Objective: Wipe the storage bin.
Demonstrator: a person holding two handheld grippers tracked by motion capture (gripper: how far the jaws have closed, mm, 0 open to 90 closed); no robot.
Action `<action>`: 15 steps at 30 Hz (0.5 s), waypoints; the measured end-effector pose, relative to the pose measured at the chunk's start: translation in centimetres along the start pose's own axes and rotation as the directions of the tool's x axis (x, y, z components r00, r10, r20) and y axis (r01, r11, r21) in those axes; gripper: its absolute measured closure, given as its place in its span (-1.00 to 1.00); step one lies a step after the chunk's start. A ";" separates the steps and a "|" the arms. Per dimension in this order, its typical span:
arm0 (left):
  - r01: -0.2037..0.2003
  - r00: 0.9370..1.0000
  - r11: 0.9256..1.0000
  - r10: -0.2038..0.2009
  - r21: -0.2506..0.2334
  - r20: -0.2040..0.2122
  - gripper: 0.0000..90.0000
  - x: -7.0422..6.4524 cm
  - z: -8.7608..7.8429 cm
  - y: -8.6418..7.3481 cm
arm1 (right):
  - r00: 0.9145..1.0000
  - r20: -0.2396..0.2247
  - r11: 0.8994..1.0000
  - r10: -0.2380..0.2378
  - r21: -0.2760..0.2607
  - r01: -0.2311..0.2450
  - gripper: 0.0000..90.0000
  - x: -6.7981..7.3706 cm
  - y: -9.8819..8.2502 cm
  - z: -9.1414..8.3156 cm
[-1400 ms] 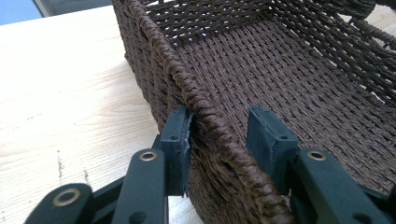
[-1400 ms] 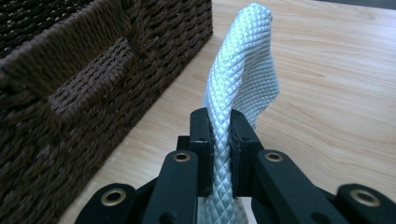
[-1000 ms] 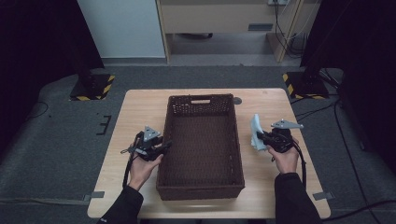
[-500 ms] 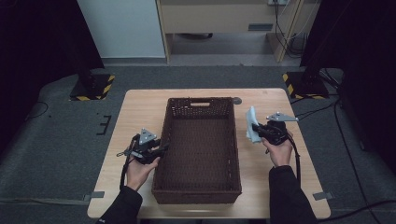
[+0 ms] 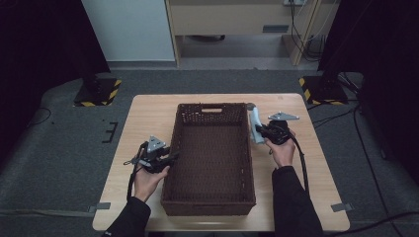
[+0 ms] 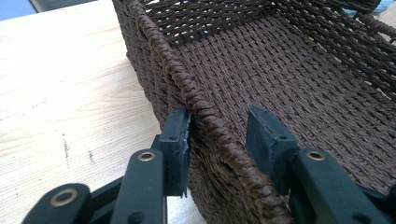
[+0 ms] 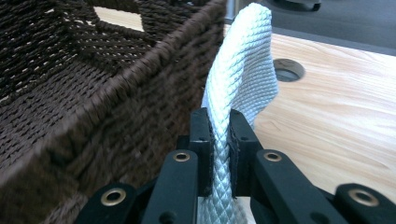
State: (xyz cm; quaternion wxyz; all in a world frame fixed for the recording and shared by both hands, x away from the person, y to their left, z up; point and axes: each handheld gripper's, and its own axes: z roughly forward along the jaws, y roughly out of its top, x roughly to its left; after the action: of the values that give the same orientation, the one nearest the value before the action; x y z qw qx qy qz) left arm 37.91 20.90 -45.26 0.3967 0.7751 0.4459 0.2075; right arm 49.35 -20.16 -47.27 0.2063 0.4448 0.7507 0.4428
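One white cloth (image 7: 240, 79) upright in the clamped right gripper (image 7: 219, 135) — left gripper (image 6: 219, 135) loosely astride the basket (image 5: 210, 108) rim.

cloth (image 7: 240, 74) btm cut off, basket (image 6: 299, 74) cropped

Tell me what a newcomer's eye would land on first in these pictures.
First, the big dark brown woven basket, empty, in the middle of the pale wooden table. Next, the pale quilted cloth standing up from the shut jaws of the right gripper, just outside the basket's right wall. The left gripper straddles the basket's left rim, with a gap at one jaw.
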 end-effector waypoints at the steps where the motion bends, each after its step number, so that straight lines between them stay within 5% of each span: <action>1: 0.002 1.000 1.000 -0.002 -0.002 -0.001 0.31 0.0 0.0 0.0 | 1.000 -0.003 1.000 0.000 0.002 0.000 0.85 0.2 0.1 0.3; 11: 0.002 1.000 1.000 -0.002 0.001 0.001 0.31 0.0 0.0 0.0 | 0.998 -0.031 0.998 -0.045 -0.041 0.044 0.87 0.1 2.6 1.7; 15: 0.003 1.000 1.000 -0.003 0.001 0.001 0.31 0.0 0.0 0.0 | 0.997 -0.056 0.998 -0.057 0.037 0.059 0.87 -0.1 1.4 3.0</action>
State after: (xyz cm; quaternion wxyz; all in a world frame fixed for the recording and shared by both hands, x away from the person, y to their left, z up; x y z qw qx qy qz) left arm 37.93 20.89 -45.26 0.3969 0.7747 0.4470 0.2064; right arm 52.24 -18.49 -47.68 0.1895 0.4145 0.7770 0.4342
